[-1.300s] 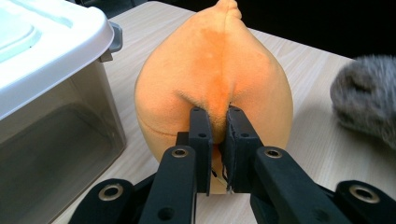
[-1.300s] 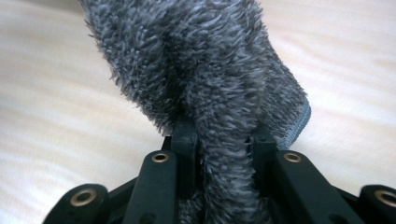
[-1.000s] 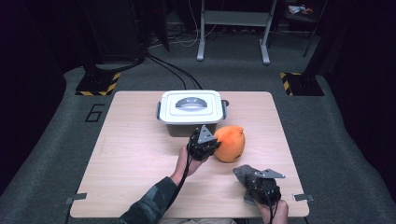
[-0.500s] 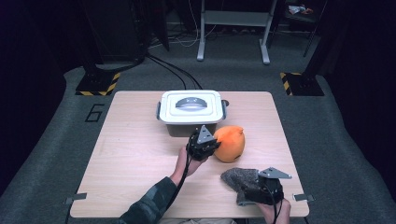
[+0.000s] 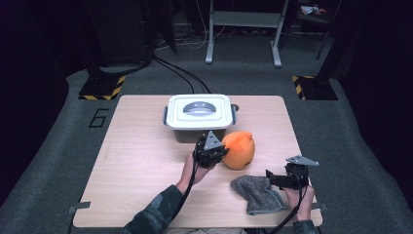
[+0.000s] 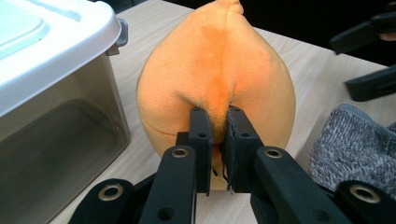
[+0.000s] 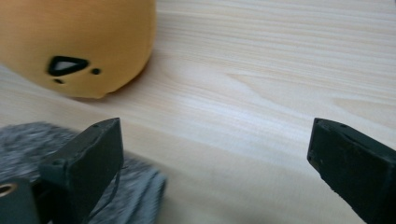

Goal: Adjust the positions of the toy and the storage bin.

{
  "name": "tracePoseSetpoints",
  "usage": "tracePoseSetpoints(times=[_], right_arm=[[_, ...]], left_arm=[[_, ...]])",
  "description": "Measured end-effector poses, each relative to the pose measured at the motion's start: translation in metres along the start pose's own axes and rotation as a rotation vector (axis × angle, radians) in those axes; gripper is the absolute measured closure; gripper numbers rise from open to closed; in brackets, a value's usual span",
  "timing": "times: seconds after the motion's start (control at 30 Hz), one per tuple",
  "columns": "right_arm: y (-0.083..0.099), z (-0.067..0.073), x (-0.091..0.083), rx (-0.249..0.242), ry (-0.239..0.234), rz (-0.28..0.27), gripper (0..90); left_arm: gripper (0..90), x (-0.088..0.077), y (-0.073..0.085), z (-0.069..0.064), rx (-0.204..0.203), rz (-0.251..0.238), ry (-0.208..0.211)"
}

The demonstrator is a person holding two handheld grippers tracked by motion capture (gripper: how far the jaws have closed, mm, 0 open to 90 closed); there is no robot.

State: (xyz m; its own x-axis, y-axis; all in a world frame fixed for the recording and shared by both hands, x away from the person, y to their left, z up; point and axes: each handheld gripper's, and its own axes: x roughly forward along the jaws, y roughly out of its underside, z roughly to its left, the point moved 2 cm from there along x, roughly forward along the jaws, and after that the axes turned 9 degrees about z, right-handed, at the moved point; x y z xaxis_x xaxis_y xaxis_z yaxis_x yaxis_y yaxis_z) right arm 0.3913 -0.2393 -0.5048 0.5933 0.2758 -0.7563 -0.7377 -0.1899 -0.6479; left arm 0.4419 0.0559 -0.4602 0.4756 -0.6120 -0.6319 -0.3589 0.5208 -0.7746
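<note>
An orange plush toy (image 5: 239, 150) (image 6: 219, 70) (image 7: 79, 42) stands on the wooden table (image 5: 141, 161), just in front of a white lidded box (image 5: 197, 114) (image 6: 46, 84). My left gripper (image 5: 210, 150) (image 6: 215, 123) is shut on a fold of the plush's fabric on its left side. A grey knitted cloth (image 5: 255, 192) (image 6: 355, 149) (image 7: 23, 140) lies crumpled near the table's front edge. To its right, my right gripper (image 5: 271, 179) (image 7: 219, 158) points left at it. Its jaws have just been opening and stand wide, with only bare table between them.
The box has a clear body, a grey handle on its lid and side latches. Bare wood stretches across the table's left half. Dark floor surrounds the table, with metal stand legs and cables behind it.
My right gripper has opened, let go of the grey cloth and drawn back to the right; the cloth now lies on the table. The left gripper and the plush have not moved.
</note>
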Motion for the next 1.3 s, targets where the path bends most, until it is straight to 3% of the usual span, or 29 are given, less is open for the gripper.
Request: tracePoseSetpoints(times=[0.2,0.53,0.9,1.3], right_arm=[[-0.003,-0.019,0.020,-0.005,-0.013,0.011,0.6],[-0.001,-0.029,0.046,-0.064,0.034,0.069,0.0],[-0.001,-0.029,0.048,-0.093,0.032,0.070,0.0],[-0.001,-0.029,0.049,-0.089,0.036,0.066,0.0]], left_arm=[[83.2,-0.001,0.002,0.001,-0.004,-0.006,-0.002],[83.5,-0.004,0.004,0.006,-0.013,-0.024,-0.004],[84.6,-0.012,0.002,0.005,-0.002,-0.057,-0.008],[84.7,-0.043,0.004,0.008,0.010,-0.070,-0.015]])
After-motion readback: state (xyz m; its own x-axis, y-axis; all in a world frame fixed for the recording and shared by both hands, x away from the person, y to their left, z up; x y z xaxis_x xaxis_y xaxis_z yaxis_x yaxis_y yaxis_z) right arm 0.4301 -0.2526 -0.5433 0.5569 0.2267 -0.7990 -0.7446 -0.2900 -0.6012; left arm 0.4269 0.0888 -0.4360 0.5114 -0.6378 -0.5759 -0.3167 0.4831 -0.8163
